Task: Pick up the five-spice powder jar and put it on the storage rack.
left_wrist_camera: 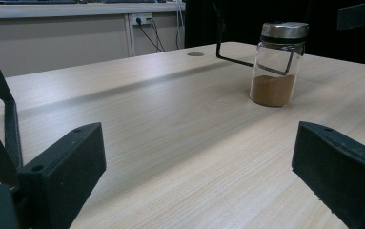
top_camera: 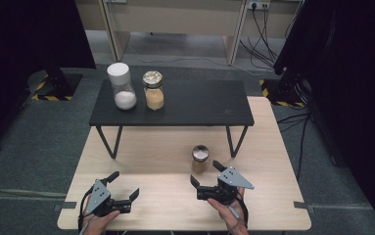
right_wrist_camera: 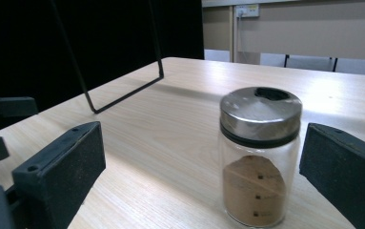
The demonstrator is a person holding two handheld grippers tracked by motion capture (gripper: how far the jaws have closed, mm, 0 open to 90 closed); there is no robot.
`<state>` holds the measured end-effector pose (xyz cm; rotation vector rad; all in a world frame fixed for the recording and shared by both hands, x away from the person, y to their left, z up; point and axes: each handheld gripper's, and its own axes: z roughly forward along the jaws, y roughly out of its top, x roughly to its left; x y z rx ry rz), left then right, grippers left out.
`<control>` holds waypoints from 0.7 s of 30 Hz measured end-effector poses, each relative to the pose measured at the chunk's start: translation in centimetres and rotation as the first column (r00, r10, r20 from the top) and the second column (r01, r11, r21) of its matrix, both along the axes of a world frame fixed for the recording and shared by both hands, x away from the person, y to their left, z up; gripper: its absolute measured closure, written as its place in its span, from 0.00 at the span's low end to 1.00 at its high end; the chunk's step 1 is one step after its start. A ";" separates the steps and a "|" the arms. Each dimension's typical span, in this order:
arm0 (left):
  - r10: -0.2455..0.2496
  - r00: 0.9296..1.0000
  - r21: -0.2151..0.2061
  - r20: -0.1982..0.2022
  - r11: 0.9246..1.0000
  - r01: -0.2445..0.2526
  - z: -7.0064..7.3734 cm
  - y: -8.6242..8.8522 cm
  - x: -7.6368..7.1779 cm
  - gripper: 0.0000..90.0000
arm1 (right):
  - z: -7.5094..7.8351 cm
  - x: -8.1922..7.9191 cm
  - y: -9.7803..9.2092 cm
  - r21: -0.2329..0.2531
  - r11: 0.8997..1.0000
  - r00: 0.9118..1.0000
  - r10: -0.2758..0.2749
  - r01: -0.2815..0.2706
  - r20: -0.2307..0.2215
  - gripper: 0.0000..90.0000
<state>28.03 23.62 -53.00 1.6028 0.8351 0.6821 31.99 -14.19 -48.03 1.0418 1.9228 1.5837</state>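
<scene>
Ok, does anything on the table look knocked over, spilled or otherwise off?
Nothing stands out. The brown-powder jar stands upright and capped on the wooden table, the white-lidded jar and the tan jar stand upright on the black shelf, and no powder is spilled.

Two jars stand on the shelf's left; a third before it.

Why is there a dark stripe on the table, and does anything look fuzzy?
In the left gripper view, the stripe is shadow crossing the wooden table. In the right gripper view, the jar looks sharp, with soft glare on its metal lid; the near fingers look slightly soft.
</scene>
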 end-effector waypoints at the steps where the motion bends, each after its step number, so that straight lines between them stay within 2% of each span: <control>1: 0.000 1.000 0.000 0.000 1.000 0.000 0.0 0.0 0.0 0.04 | -0.2 0.1 -0.1 -0.003 1.000 1.000 -0.006 0.006 -0.001 0.02; 10: 0.000 1.000 0.001 0.000 1.000 0.000 0.0 0.0 0.0 0.04 | -0.7 0.8 -0.4 -0.011 0.999 0.999 -0.033 0.032 -0.009 0.02; 15: 0.000 1.000 0.000 0.000 1.000 0.000 0.0 0.0 0.0 0.04 | -1.2 1.2 -0.1 -0.047 0.998 0.999 -0.040 0.039 -0.007 0.02; 21: 0.000 1.000 0.001 0.001 1.000 0.000 0.0 0.0 0.0 0.04 | -1.7 2.1 0.1 -0.053 0.997 0.998 -0.062 0.061 -0.014 0.03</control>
